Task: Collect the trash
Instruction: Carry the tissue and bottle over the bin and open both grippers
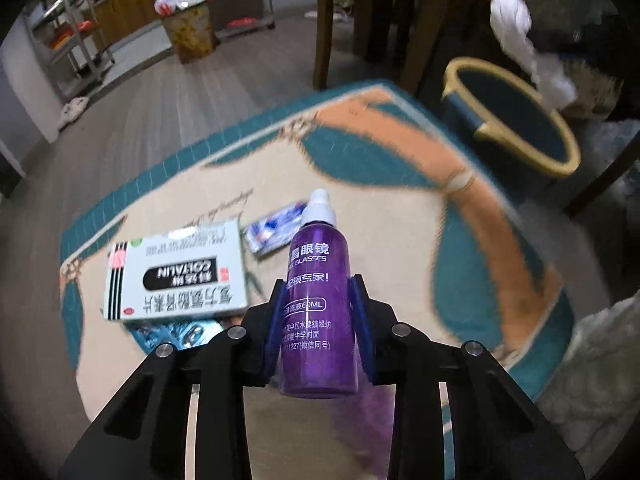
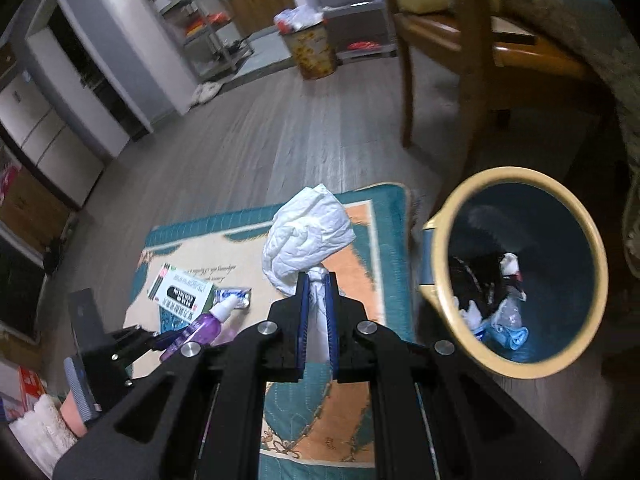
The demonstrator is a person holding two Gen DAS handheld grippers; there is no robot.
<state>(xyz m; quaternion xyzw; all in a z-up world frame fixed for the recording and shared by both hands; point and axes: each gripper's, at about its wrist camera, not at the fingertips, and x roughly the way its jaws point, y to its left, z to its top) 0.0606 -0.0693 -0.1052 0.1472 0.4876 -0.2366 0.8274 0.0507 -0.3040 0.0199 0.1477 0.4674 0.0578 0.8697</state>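
Purple bottle [image 1: 318, 300], white cap, Chinese label, upright.

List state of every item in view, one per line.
Left tongs: shut on purple bottle.
Purple bottle: capped, held off the rug.
Right tongs: shut on white tissue wad.
White tissue wad: crumpled, held up beside the bin.
Bin: open, trash inside.
Medicine box: closed, flat on rug.

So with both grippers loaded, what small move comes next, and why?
Probably carry the right gripper over the bin and release: it pinches the white tissue beside the open rim. The left gripper holds the purple bottle.
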